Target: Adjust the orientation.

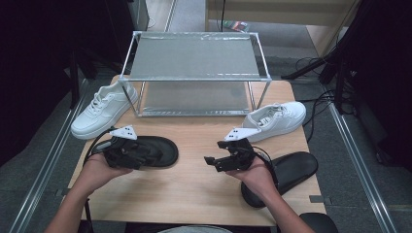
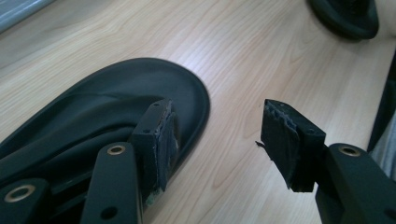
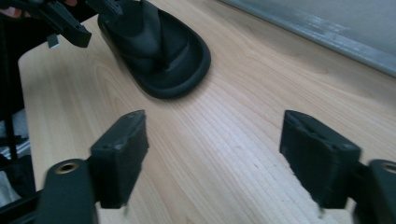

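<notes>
I am at the reach-in step on the black slipper point(image 1: 155, 151) that lies toward the left edge of the surface point(image 1: 194, 189), in front of the metal shoe rack point(image 1: 194, 73). My left gripper point(image 2: 217, 140) stands wide open, gripping nothing: one jaw rides over the slipper's toe rim, the other over bare wood beside it. My right gripper point(image 3: 215, 154) hangs near the middle of the surface, jaws wide and empty. I judge the next move calls for lowering the left jaws astride the slipper's rim, then closing firmly before any lift toward the rack.
</notes>
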The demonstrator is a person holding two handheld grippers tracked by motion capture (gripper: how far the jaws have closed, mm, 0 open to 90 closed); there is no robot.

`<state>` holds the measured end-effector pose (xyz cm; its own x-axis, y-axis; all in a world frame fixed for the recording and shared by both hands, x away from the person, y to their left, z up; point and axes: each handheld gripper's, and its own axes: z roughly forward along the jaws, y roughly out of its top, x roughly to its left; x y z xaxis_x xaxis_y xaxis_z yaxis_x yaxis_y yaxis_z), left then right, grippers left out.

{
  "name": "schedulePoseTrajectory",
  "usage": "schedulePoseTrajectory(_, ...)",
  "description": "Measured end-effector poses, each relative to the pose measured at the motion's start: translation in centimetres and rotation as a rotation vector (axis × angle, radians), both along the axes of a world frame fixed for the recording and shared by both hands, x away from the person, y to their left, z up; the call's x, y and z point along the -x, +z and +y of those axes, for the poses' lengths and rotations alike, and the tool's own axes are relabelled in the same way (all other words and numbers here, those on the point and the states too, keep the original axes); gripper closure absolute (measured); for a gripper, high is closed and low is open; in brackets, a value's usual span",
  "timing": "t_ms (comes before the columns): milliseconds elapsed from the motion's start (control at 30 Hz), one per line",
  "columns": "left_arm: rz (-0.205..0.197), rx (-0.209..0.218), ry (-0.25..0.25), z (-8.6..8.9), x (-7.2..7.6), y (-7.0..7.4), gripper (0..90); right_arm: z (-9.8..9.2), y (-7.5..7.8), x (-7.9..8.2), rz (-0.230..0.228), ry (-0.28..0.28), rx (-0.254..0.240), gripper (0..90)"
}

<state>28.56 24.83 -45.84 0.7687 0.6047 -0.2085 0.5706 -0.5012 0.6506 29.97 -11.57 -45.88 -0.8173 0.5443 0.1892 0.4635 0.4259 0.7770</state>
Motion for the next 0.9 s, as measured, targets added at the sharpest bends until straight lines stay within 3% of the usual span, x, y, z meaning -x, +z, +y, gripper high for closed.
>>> schedulePoseTrajectory(267, 0.016, -0.021, 0.040, 2.5, -0.4, -0.9, 45.6, -0.1, 0.1, -0.2, -0.027, -0.011, -0.004, 29.3)
schedulePoseTrajectory(367, 0.003, -0.025, 0.039, 2.9, -0.5, -1.2, 46.3, -0.1, 0.1, -0.2, -0.036, -0.013, 0.000, 32.0)
schedulePoseTrajectory(467, 0.008, -0.035, 0.018, 3.3, -0.8, -1.8, 48.5, -0.1, 0.1, -0.1, -0.047, -0.014, 0.001, 33.5)
schedulePoseTrajectory(567, 0.007, -0.079, 0.002, 3.4, -0.9, -2.3, 49.3, -0.2, 0.1, -0.1, -0.061, -0.009, 0.006, 38.9)
schedulePoseTrajectory(633, 0.016, -0.077, -0.012, 3.3, -1.1, -3.0, 48.4, -0.2, 0.1, 0.0, -0.085, -0.010, 0.011, 42.2)
schedulePoseTrajectory(800, 0.014, -0.111, -0.024, 3.0, -1.4, -3.6, 51.7, -0.1, -0.1, -0.2, -0.070, -0.017, 0.021, 42.5)
schedulePoseTrajectory(900, 0.047, -0.114, -0.030, 3.0, -1.8, -4.0, 52.3, -0.2, -0.4, -0.3, -0.064, -0.018, 0.025, 44.6)
